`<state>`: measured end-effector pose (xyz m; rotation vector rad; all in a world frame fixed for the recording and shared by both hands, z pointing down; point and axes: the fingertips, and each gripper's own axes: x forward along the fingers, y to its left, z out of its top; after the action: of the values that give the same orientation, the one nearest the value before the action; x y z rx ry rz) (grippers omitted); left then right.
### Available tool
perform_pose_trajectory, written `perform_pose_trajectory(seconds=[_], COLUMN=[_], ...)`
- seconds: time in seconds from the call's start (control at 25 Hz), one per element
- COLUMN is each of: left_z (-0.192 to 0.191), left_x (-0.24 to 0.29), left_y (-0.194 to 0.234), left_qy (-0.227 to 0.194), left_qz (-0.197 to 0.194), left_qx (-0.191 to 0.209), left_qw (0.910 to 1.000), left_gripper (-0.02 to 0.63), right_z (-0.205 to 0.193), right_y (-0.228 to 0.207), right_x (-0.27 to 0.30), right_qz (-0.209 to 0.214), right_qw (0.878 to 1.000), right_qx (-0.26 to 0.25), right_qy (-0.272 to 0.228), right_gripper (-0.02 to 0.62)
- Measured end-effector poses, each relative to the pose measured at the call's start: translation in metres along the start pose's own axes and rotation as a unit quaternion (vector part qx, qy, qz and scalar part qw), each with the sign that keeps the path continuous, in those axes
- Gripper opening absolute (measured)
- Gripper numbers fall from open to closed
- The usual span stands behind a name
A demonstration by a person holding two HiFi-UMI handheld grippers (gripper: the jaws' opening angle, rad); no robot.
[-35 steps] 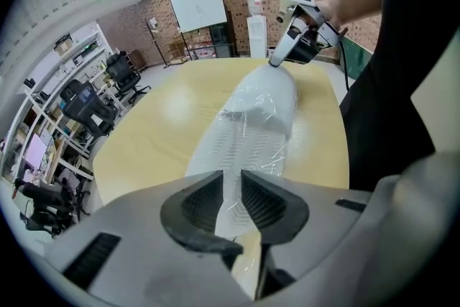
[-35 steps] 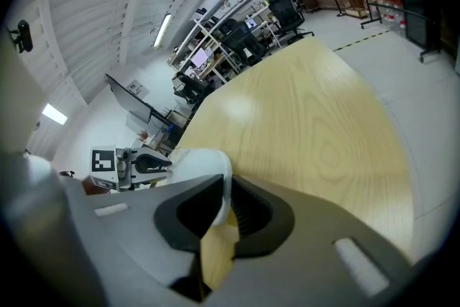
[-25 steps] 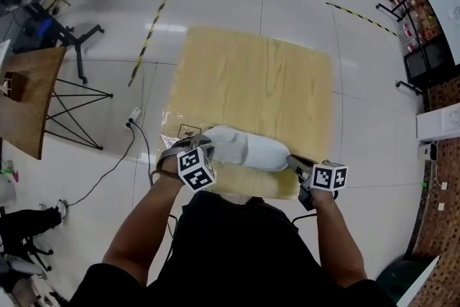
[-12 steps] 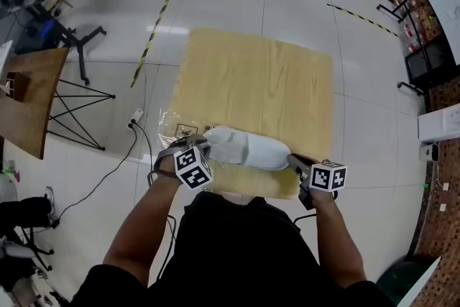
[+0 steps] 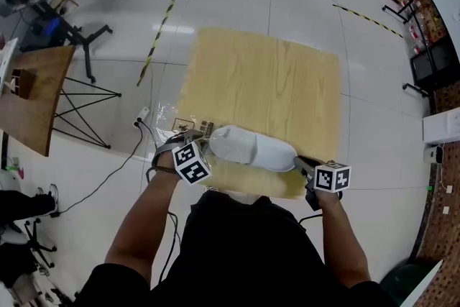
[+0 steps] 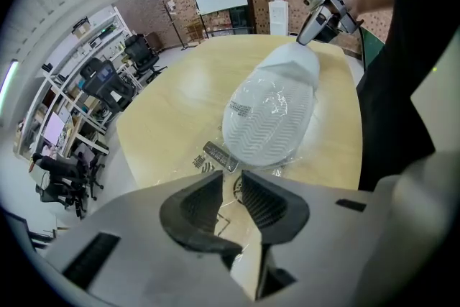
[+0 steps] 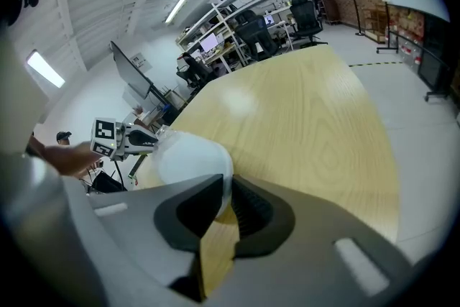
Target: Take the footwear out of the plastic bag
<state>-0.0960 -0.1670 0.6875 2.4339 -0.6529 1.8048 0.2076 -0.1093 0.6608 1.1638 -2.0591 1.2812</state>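
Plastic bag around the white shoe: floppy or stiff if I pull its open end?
Probably floppy: the plastic bag is thin clear film, lying wrinkled and flat past the white shoe. It is likely slippery too, so the film may slide over the shoe's smooth upper, though the ridged sole could catch.

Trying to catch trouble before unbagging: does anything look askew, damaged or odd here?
Nothing looks spilled or damaged. One oddity: the shoe, still inside the clear bag, is not sitting on its sole; its tread faces the left gripper, which pinches the bag, while the right gripper pinches its other end, near the table's edge.
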Motion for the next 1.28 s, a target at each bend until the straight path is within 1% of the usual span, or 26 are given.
perform_pose_trajectory(seconds=[0.2, 0.36, 0.48, 0.56, 0.76, 0.88, 1.04, 1.12, 1.28], left_z=[-0.021, -0.035, -0.047, -0.057, -0.074, -0.069, -0.054, -0.044, -0.017], left_x=[-0.007, -0.013, -0.018, -0.021, -0.032, -0.043, -0.054, -0.057, -0.062], left_y=[0.026, 0.043, 0.056, 0.067, 0.1, 0.118, 0.136, 0.142, 0.153], left_qy=[0.021, 0.035, 0.046, 0.054, 0.065, 0.058, 0.042, 0.027, -0.007], left_qz=[0.028, 0.047, 0.063, 0.076, 0.116, 0.138, 0.162, 0.168, 0.17], left_qx=[-0.003, -0.014, -0.024, -0.034, -0.073, -0.087, -0.09, -0.1, -0.133], left_qw=[0.9994, 0.9982, 0.9967, 0.9951, 0.9884, 0.9849, 0.9819, 0.9804, 0.9764], left_gripper=[0.084, 0.071, 0.063, 0.056, 0.04, 0.026, 0.02, 0.02, 0.018], right_z=[-0.002, -0.003, -0.005, -0.006, -0.008, -0.008, -0.008, -0.009, -0.009], right_y=[0.001, -0.004, -0.004, -0.004, -0.003, -0.003, -0.003, -0.002, 0.0], right_x=[0.003, 0.0, -0.002, -0.002, -0.001, -0.002, -0.001, -0.001, -0.001], right_qz=[-0.003, -0.017, -0.026, -0.026, -0.026, -0.026, -0.029, -0.029, -0.026], right_qw=[1.0, 0.999, 0.997, 0.996, 0.996, 0.996, 0.996, 0.995, 0.994], right_qx=[-0.008, -0.036, -0.066, -0.077, -0.075, -0.074, -0.077, -0.081, -0.094], right_qy=[0.011, 0.026, 0.042, 0.048, 0.046, 0.044, 0.043, 0.043, 0.049], right_gripper=[0.043, 0.043, 0.044, 0.044, 0.044, 0.044, 0.044, 0.044, 0.044])
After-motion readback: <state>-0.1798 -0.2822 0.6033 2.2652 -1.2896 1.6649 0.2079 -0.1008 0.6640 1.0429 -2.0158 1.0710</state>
